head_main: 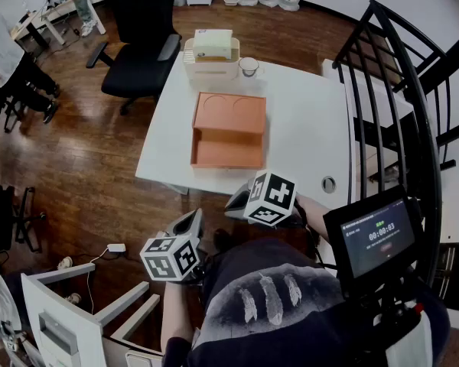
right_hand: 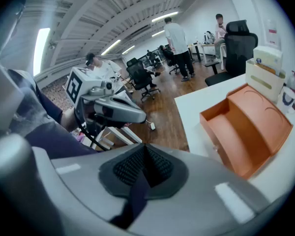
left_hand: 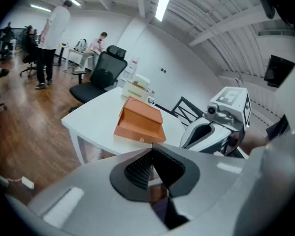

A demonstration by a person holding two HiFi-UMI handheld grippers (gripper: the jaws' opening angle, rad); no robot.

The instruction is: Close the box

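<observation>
Box: my orange box [head_main: 228,131] lies open on the white table [head_main: 306,128], about midway across it and closer to its left edge.
Box halves: the tray half with low walls is on my side; the other half, with two round hollows in it, is thrown back on the far side.
Left tongs: my left gripper [head_main: 187,224] is clenched, its ribbed pads pressed together with nothing between them. I hold it in the air over the wooden floor, short of the table's near edge and well apart from the box.
Right tongs: my right gripper [head_main: 241,201] is likewise pinched closed on nothing. It hangs just at the table's near edge, closer to the box than the left one but not touching it.
Between the two: they sit side by side in front of my body, each with its marker cube turned up.
Far edge of table: a white holder [head_main: 210,56] with a pale box in it, and a small glass [head_main: 249,67] just beside it on the right.
Around the table: a black office chair [head_main: 141,37] beyond the far left corner, a black slatted chair [head_main: 390,75] on the right.
Near me: a small lit screen [head_main: 379,239] at my right.
Background: people standing and sitting by desks, seen in both gripper views.
</observation>
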